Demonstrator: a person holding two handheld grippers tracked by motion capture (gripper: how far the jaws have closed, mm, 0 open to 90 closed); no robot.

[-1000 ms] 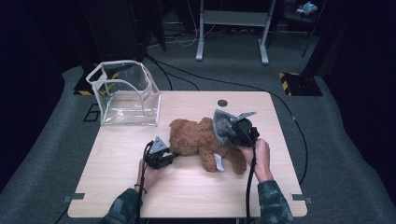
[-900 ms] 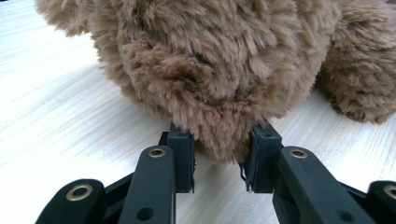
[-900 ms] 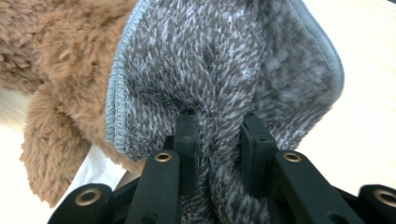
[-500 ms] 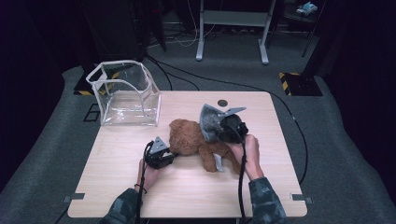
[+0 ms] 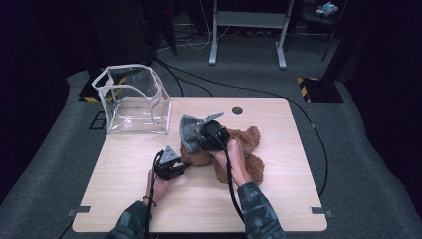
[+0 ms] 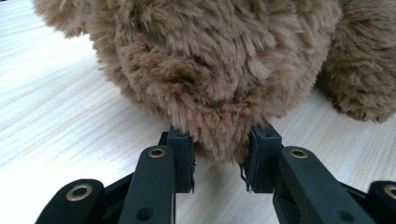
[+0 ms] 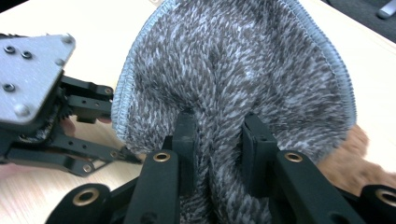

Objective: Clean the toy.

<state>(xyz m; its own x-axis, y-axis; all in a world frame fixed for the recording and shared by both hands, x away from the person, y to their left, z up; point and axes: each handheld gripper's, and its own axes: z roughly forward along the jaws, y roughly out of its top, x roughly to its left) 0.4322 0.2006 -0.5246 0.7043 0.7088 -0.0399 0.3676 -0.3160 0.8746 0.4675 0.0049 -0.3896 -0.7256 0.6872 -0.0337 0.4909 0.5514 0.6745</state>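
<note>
Both fingers clamped; grey cloth [image 5: 190,130] now further left.

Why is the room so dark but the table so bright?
High view: light falls on the table, the floor beyond stays dim. Left gripper view: the teddy bear looks sharp. Right gripper view: the grey knitted cloth is slightly soft, the edges blurrier.

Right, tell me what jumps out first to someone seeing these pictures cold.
A brown teddy bear lies mid-table, with the left gripper pinching a tuft of its fur at its near-left side. The right gripper holds a grey knitted hat bunched between its jaws, just above the bear. A clear plastic box stands open on the table's far left corner.
</note>
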